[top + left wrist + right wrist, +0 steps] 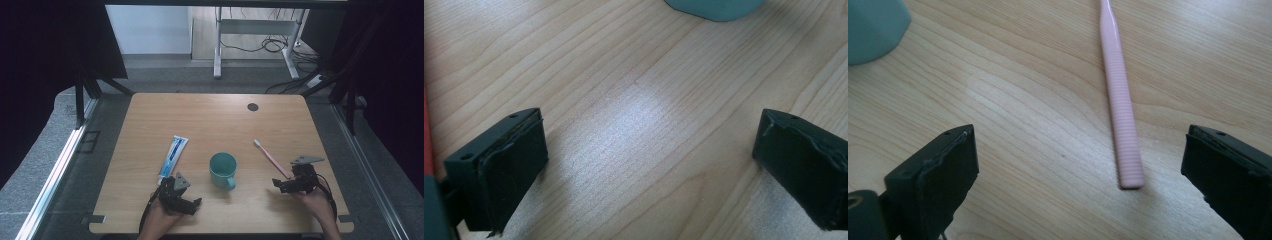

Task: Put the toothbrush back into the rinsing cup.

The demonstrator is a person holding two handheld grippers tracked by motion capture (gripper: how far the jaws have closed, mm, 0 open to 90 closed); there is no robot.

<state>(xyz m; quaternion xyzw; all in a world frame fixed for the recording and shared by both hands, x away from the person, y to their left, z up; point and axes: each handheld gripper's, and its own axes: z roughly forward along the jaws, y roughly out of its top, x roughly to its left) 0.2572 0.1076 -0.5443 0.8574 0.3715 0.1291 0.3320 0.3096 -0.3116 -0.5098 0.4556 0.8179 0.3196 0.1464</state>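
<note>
A teal mug point(223, 170) stands upright near the middle of the wooden table, its handle toward the front. A pink toothbrush point(271, 157) lies to its right, and a white and blue toothpaste tube point(172, 156) lies to its left. My left gripper point(192, 205) rests low near the front edge, open, with bare wood between its jaws point(651, 145); the mug point(714, 7) is just ahead of it. My right gripper point(278, 186) is open beside the toothbrush's handle end. That handle point(1122, 120) lies between the jaws point(1078, 150), nearer the right one and touching neither.
A small dark round disc point(252, 106) sits at the far side of the table point(210, 115). Beyond the table are grey floor, a white desk frame point(218, 45) and cables. The mug's edge point(870, 27) shows at the upper left of the right gripper view.
</note>
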